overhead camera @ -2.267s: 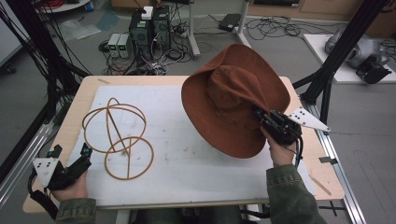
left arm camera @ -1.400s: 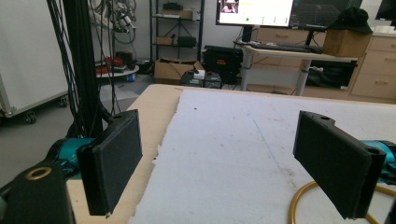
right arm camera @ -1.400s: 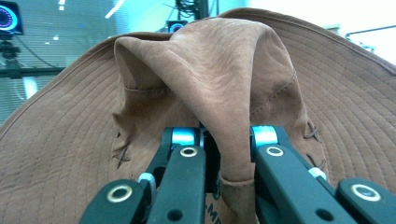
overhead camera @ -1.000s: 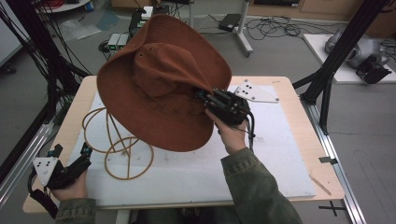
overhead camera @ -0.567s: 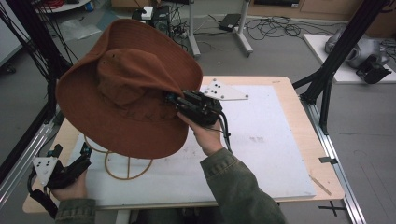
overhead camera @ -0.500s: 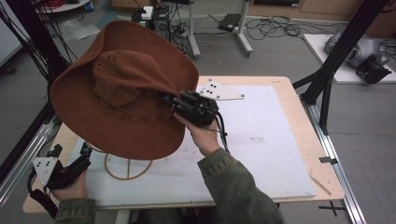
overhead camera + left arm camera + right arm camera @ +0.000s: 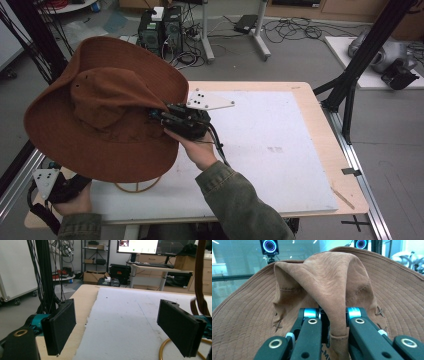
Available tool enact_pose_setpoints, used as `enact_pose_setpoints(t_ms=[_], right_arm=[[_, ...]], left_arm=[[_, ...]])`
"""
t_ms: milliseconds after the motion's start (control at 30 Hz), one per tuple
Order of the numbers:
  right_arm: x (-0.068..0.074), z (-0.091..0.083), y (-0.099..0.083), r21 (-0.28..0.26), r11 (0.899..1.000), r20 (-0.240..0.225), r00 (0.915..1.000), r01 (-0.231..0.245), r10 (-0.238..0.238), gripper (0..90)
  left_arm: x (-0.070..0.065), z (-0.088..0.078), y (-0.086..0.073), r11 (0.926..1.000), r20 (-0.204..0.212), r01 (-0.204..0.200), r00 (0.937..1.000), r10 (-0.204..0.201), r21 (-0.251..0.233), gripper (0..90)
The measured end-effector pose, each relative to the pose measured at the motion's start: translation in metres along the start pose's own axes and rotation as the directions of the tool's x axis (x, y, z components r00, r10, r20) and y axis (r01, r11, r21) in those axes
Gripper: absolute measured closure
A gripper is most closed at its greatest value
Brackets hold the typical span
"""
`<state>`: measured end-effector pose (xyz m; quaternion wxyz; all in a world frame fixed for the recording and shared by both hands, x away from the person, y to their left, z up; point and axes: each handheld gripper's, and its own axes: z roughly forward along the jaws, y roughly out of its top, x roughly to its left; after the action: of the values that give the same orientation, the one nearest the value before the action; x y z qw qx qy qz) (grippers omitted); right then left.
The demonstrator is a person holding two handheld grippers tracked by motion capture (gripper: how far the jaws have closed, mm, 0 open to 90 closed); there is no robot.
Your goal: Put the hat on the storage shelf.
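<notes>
A wide-brimmed brown hat hangs in the air over the left half of the table. My right gripper is shut on a pinched fold of its crown, with the brim spreading behind the jaws. Beneath the hat stands a gold wire stand, of which the base ring peeks out below the brim. That ring also shows by the right jaw in the left gripper view. My left gripper rests at the table's near-left corner, open with nothing between its jaws.
A white foam mat covers most of the wooden table. Black frame posts rise at the right and at the left. Computers and cables lie on the floor beyond the far edge.
My right gripper has carried the hat from the table's right side leftwards and up, over the wire stand, which it now hides. The left gripper has stayed put.
</notes>
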<state>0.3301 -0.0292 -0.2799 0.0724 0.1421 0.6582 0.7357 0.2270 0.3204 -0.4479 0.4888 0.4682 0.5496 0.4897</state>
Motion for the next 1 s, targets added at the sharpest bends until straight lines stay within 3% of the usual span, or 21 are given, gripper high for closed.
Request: enact_pose_setpoints(t_ms=[467, 633, 833, 867, 933, 1000], right_arm=[[0.0023, 0.0073, -0.0063, 0.086, 0.996, -0.048, 0.9987, -0.01, 0.014, 81.9], [0.0033, 0.008, -0.0088, 0.121, 0.993, -0.062, 0.9981, 0.012, -0.004, 77.1], [0.0038, 0.0081, -0.0089, 0.135, 0.991, -0.074, 0.9971, 0.026, -0.016, 63.1], [0.0034, 0.0078, -0.0088, 0.138, 0.99, -0.078, 0.9968, 0.027, -0.016, 54.3], [0.0033, 0.0078, -0.0088, 0.14, 0.99, -0.081, 0.9965, 0.029, -0.018, 50.6], [0.0043, 0.0074, -0.009, 0.146, 0.989, -0.062, 0.998, 0.024, -0.015, 36.9]], left_arm=[[0.0004, -0.0004, -0.0001, 1.0, 0.001, -0.001, 1.0, 0.001, 0.0, 15.7], [0.0005, -0.0002, -0.0003, 1.0, 0.001, -0.002, 1.0, 0.002, 0.002, 15.7], [0.0004, -0.0002, -0.0004, 1.0, 0.002, -0.002, 1.0, 0.002, 0.001, 15.7], [0.0001, -0.0001, -0.0004, 1.0, 0.002, 0.0, 1.0, 0.0, 0.0, 15.7], [0.0001, -0.0001, -0.0004, 1.0, 0.001, 0.0, 1.0, 0.0, -0.001, 15.7], [0.0001, -0.0001, -0.0005, 1.0, 0.002, -0.001, 1.0, 0.001, 0.001, 15.7]])
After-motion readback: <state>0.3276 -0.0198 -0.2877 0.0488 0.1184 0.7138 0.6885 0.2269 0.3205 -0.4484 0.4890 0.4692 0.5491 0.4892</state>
